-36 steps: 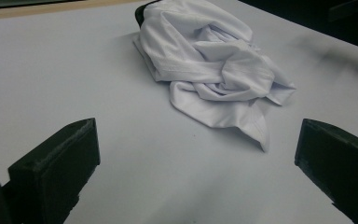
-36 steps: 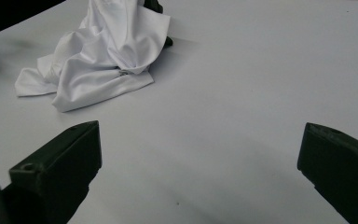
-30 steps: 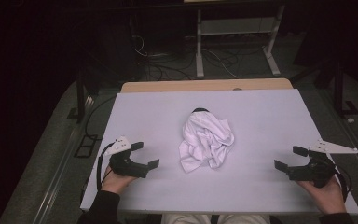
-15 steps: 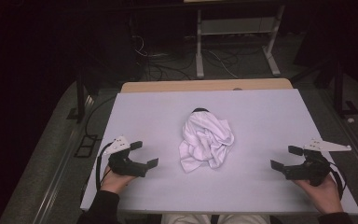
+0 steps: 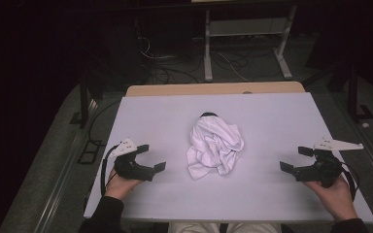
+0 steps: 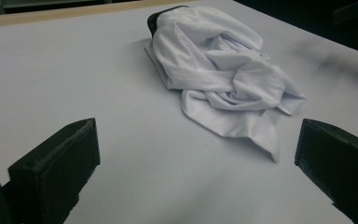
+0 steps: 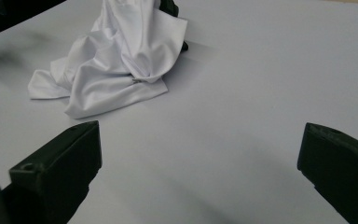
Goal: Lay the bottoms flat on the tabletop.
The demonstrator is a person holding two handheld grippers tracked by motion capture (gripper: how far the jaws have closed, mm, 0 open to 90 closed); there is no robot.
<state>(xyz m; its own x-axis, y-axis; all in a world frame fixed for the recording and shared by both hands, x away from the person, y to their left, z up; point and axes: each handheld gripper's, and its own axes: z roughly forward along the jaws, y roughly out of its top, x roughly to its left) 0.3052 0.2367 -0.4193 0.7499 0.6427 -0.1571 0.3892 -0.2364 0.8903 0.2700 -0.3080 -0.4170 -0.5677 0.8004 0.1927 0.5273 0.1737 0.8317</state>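
At the middle of the pale lavender desk (image 5: 272, 126) a crumpled white fabric garment (image 5: 214, 147) is flanked by the left hand-held gripper (image 5: 151, 158) and right hand-held gripper (image 5: 296, 159), both held wide open and empty, so a loose fold alone could be pinched.

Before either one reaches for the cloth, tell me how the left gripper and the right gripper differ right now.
The left gripper sits closer to the crumpled white cloth; the right gripper is farther off, near the table's right edge. The left gripper's grey plate lies over the hand, the right gripper's juts outward to the right. Both are open, hold nothing, point inward at the cloth, low over the table.
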